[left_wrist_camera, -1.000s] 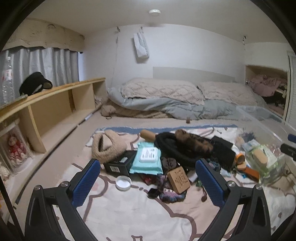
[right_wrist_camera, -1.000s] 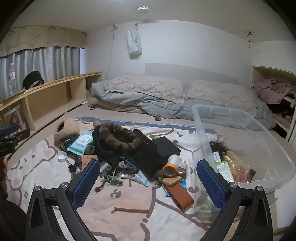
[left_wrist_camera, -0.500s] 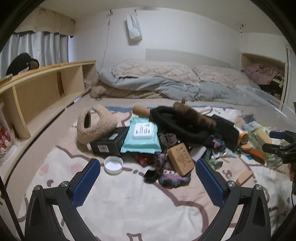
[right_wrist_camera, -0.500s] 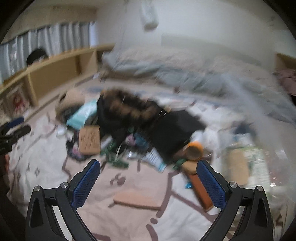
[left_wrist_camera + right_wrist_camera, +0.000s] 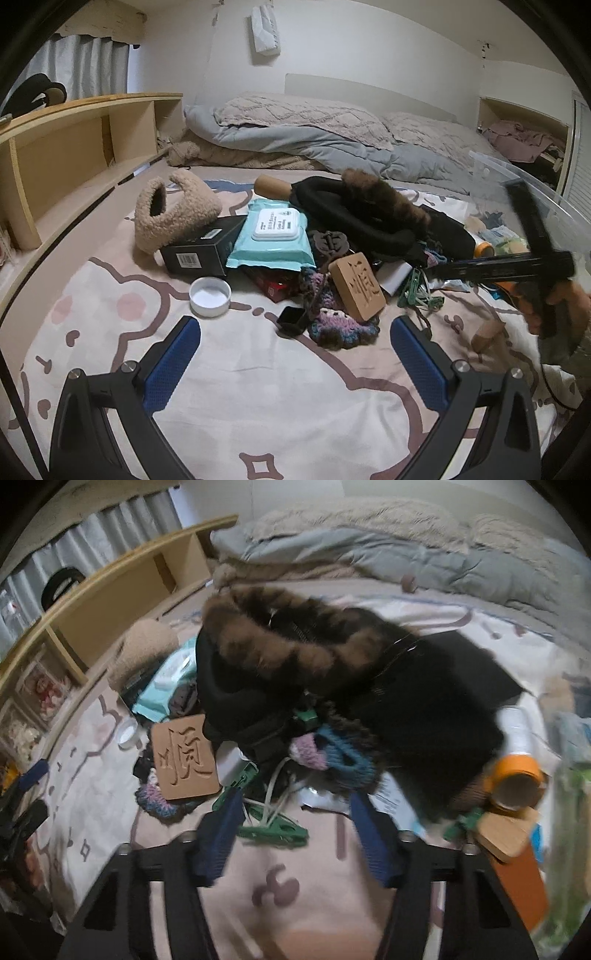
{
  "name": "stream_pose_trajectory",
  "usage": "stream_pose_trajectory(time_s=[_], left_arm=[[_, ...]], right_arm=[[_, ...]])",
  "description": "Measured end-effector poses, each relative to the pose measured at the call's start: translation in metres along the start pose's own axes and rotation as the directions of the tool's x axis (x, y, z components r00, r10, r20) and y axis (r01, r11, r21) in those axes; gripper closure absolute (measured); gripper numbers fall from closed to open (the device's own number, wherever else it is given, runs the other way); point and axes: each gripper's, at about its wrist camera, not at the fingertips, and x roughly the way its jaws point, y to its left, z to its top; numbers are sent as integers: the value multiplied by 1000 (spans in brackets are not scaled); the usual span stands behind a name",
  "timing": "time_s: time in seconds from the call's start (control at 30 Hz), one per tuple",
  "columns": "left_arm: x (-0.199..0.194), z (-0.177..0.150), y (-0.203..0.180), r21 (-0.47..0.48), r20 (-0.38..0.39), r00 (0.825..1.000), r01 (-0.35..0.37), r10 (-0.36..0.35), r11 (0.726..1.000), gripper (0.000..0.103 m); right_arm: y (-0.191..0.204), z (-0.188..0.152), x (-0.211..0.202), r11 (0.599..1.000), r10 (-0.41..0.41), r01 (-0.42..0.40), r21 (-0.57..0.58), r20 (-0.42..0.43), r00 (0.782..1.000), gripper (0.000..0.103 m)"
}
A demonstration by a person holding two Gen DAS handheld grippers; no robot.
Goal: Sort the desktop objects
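Motion blur smears the right wrist view, where the right gripper (image 5: 295,812) is seen with jaws just narrowed, part open and empty, above green clothes pegs (image 5: 275,829) half buried under the clutter pile. The left gripper (image 5: 295,354) is held wide open over bare blanket (image 5: 258,406). A clear bin (image 5: 535,181) is cut off at the right.

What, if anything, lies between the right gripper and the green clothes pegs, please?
Nothing visible: the green clothes pegs lie between the fingers of the right gripper, whose jaws have just been closing; contact is too blurred to tell.
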Motion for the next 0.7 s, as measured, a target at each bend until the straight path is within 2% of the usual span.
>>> stream_pose_trajectory(time_s=[0.13,0.27,0.37,0.47,0.7], left_arm=[[4,-2,0,-9,-13,1000,11,-11,1000,0],[4,-6,1,-16,-16,1000,22,-22,1000,0],[4,-7,2,-21,-26,999,29,-30,999,0],[-3,-4,2,-21,-16,999,32,-32,999,0],[-39,10,1,-12,63,998,30,-29,999,0]], right_arm=[[7,-1,26,999,-14,12,-31,-58,998,62],[14,-9,37,999,15,-18,-49,-67,998,85],[19,-17,34,997,40,-45,-59,-81,996,91],[25,-27,28,995,54,-62,-74,-108,993,91],[48,-51,-1,985,84,-109,-132,-176,981,91]])
